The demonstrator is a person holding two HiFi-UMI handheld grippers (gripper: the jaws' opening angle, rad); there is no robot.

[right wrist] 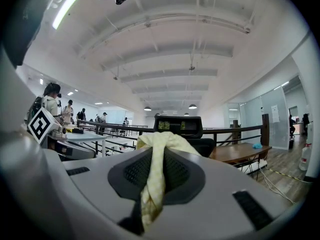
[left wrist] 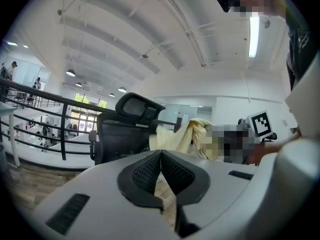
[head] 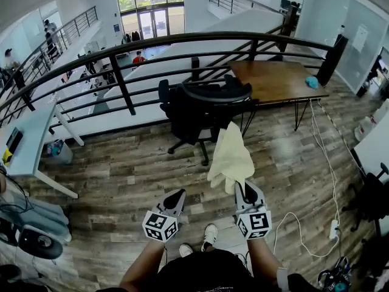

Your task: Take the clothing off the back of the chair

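Jaws: right gripper (head: 245, 190) clamped on yellow garment (head: 230, 157) | left gripper (head: 174, 199) closed, empty | garment hangs near black chair (head: 194, 111)

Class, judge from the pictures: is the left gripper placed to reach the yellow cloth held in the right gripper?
Probably yes. The left gripper is beside the right gripper, with nothing between it and the yellow cloth. Its jaws are shut and empty, so they must open first.
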